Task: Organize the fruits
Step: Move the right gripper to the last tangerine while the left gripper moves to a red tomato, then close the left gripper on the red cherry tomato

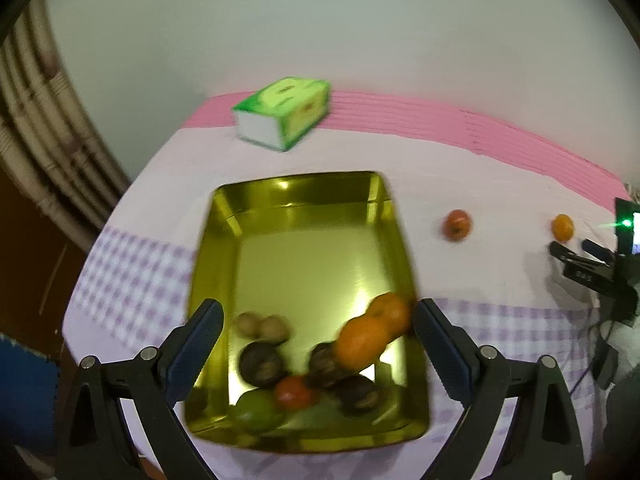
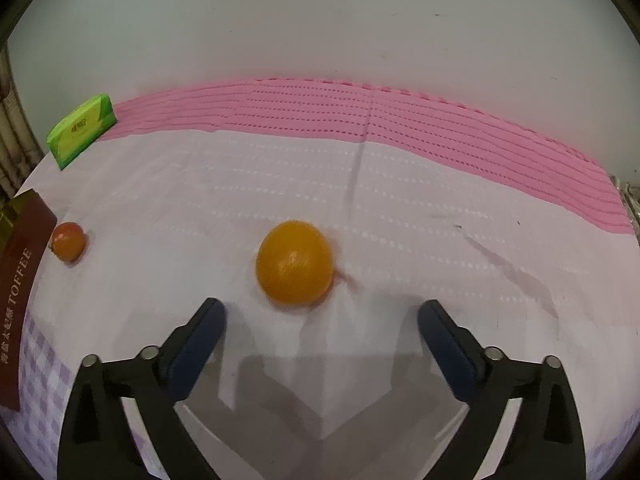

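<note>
Holding our right hand-held gripper above the worktop, we keep its fingers spread wide with nothing between them. An orange lies on the pale cloth just beyond the fingertips, a little left of the middle of the gap, touching neither finger. Further left, well apart from it, sits a small reddish-orange fruit, close to the dark red outer wall of a tin lettered TOFFEE at the left edge. A green tissue box rests at the far left, where the pink strip of cloth begins.

Our left hand-held gripper also stands wide apart and empty, hanging over the near end of the gold tray. Piled in that near end we see two oranges, two small tan fruits, three dark round fruits, a red fruit and a green one; the view is blurred, so we cannot name them more closely. Right of the tray, the two loose fruits lie on the cloth.
</note>
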`<state>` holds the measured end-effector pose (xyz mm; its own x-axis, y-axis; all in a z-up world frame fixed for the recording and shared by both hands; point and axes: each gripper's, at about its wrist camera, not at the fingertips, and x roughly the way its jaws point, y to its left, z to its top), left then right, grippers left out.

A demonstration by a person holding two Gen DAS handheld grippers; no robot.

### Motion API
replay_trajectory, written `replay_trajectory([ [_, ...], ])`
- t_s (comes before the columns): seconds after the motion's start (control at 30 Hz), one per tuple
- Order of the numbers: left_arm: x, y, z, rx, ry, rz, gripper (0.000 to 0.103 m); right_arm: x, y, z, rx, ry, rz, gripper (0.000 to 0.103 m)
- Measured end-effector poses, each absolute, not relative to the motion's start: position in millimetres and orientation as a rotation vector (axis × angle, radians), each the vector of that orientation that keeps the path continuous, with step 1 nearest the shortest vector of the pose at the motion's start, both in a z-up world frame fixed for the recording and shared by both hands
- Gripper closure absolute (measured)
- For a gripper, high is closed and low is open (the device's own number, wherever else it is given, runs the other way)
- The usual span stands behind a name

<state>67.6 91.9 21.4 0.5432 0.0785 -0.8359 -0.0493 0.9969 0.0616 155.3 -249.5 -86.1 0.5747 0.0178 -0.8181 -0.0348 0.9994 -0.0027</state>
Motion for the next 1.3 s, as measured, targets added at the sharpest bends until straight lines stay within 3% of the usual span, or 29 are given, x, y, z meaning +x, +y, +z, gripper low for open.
replay_trajectory([
  [0.7,145.5,-1.1,-6.5,0.136,1.041,-0.106,0.010,171.0,-256.2,-87.7,-0.018,0.960,0.029,0.000],
  [1.07,161.5,-14.4,-23.3,0.160,1.053,-0.220,0.025,171.3,-256.0,-88.0,-0.017,0.960,0.029,0.000],
  [1.17,167.3,-15.5,-31.5,0.147,1.083,-0.232,0.038,171.4,-255.7,-88.4,-0.018,0.960,0.029,0.000],
  [1.3,175.3,-17.5,-42.2,0.125,1.113,-0.239,0.045,171.3,-256.1,-88.2,-0.018,0.960,0.029,0.000],
])
